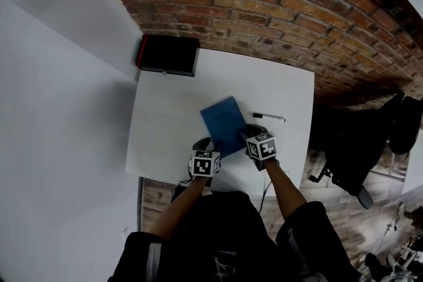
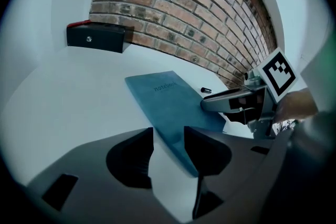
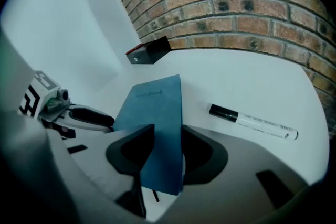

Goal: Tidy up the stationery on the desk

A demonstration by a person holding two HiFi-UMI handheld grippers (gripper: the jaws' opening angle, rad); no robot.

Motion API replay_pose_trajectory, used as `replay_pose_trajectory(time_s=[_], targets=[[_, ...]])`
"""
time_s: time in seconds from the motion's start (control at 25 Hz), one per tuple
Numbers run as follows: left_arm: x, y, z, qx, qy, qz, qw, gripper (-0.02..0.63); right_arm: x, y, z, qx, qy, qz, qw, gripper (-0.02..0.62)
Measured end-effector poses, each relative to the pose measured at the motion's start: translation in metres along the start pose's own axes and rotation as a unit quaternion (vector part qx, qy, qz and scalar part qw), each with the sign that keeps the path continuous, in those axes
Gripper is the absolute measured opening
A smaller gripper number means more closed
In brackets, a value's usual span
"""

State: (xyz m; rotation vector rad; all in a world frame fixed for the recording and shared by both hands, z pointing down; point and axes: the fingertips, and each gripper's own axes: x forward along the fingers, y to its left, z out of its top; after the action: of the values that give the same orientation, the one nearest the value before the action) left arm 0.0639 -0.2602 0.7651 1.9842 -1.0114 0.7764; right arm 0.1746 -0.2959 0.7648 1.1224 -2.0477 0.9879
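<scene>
While I lean over the white desk (image 1: pixel 165 132), both of my tongs sit at the near end of the blue notebook (image 1: pixel 223 122), which lies slantwise near the middle of the desk, close to my edge. My right gripper (image 3: pixel 168 131) has its jaws closed onto the notebook. The blue cover fills the whole gap between them, the near end pokes out below the jaws towards me, and a thin dark ribbon (image 3: pixel 156 196) hangs from that end. My left gripper (image 2: pixel 168 132) stands with its jaws a little apart. The notebook's near corner reaches into the gap and runs up against the right-hand jaw, while a strip of white desk shows between the cover and the other jaw, so on that side nothing is pinched. In the left gripper view I see one finger of the right gripper lying along the notebook's right edge, with its marker cube above it. The word "notebook" is stamped on the cover near the far end. A marker (image 3: pixel 253 121) with a black cap and a white barrel lies flat on the desk to the right of the notebook, apart from it, with the cap end nearer the notebook. A black box (image 1: pixel 167 54) with a red strip along one edge sits at the far left corner of the desk, against the brick wall (image 1: pixel 277 10), well apart from both notebook and marker.
</scene>
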Motion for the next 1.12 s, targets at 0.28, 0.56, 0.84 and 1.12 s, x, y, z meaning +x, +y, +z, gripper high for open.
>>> replay_pose_trajectory(time_s=[0.28,0.56,0.84,1.12], targets=[[0.001,0.000,0.001,-0.016,0.003,-0.013,0.9998,0.172,-0.001,0.000,0.001,0.016,0.004,-0.011,1.000,0.147],[-0.001,0.006,0.002,-0.024,0.004,-0.023,0.9994,0.172,0.000,0.003,-0.008,0.047,0.013,-0.021,0.999,0.147],[-0.011,0.025,0.005,-0.002,0.007,-0.006,1.0000,0.107,-0.005,0.014,-0.017,0.066,0.011,-0.021,0.998,0.087],[-0.025,0.044,0.006,-0.001,0.002,-0.001,1.0000,0.075,-0.006,0.036,-0.021,0.097,0.002,-0.017,0.995,0.061]])
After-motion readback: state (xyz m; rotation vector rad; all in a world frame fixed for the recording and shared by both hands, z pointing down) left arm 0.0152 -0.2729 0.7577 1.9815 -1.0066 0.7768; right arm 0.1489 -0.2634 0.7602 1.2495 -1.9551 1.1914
